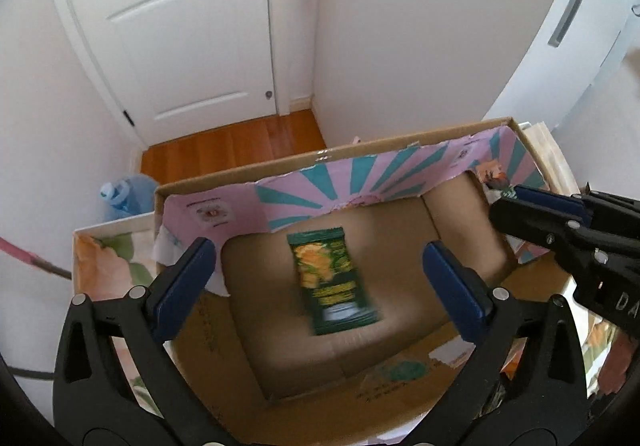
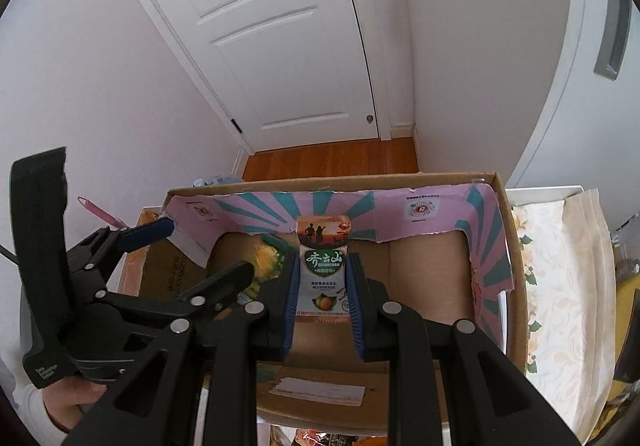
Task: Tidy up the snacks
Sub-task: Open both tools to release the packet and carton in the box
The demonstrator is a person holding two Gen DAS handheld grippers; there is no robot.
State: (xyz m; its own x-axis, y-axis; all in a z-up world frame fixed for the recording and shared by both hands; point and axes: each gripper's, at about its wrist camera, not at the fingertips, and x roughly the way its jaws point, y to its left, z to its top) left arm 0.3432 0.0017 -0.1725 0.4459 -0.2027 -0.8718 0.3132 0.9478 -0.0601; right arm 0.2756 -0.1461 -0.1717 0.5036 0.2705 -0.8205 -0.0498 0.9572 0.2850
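A cardboard box [image 1: 280, 166] with a pink and teal lining sits in front of me. My left gripper [image 1: 320, 282] is open above it. A blurred green snack packet [image 1: 330, 280] shows between its fingers, over the box floor. My right gripper [image 2: 322, 294] is shut on a white and green snack packet [image 2: 324, 270] and holds it upright over the box [image 2: 332, 180]. The right gripper also shows at the right edge of the left wrist view [image 1: 516, 202]. The left gripper shows at the left of the right wrist view [image 2: 208, 250], with the green packet [image 2: 266, 260] partly hidden behind it.
A white door [image 1: 168, 26] and wooden floor [image 1: 232, 146] lie beyond the box. A blue water bottle [image 1: 124, 196] stands at the left. A floral cloth [image 2: 560, 286] lies right of the box. More snack packets [image 1: 600, 350] lie at the lower right.
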